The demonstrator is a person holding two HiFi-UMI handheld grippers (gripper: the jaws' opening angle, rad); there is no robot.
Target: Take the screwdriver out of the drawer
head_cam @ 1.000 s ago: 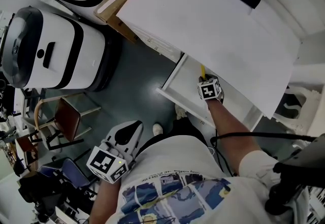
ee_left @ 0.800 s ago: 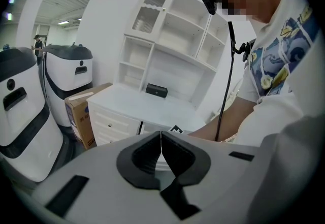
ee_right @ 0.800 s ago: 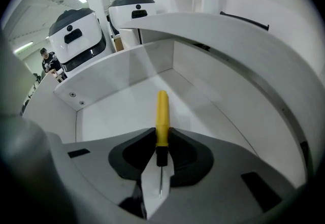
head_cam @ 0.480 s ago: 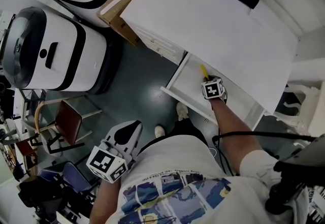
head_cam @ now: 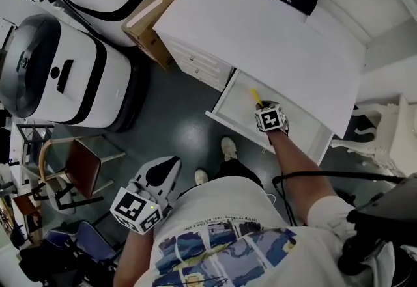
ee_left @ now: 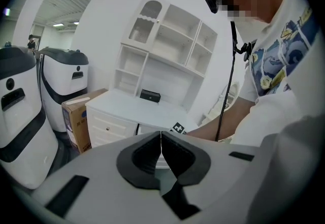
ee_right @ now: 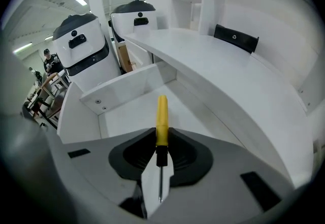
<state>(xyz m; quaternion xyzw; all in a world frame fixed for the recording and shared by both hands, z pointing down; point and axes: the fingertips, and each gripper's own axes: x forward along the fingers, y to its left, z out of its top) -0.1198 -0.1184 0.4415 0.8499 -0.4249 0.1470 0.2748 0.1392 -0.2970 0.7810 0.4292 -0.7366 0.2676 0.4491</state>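
Lifted slightly since before, with right claw [ee_right: 161,141] just closed and clamped on yellow-handled, thin-shafted metal screwdriver [ee_right: 161,114] above open white wooden drawer [ee_right: 122,111]; left claw [ee_left: 161,141] pressed together, empty

The screwdriver [ee_right: 161,115] has a yellow handle, a black collar and a thin metal shaft. It is clamped in the right tongs [ee_right: 161,139], handle pointing outward over the pulled-out white drawer [ee_right: 119,88].
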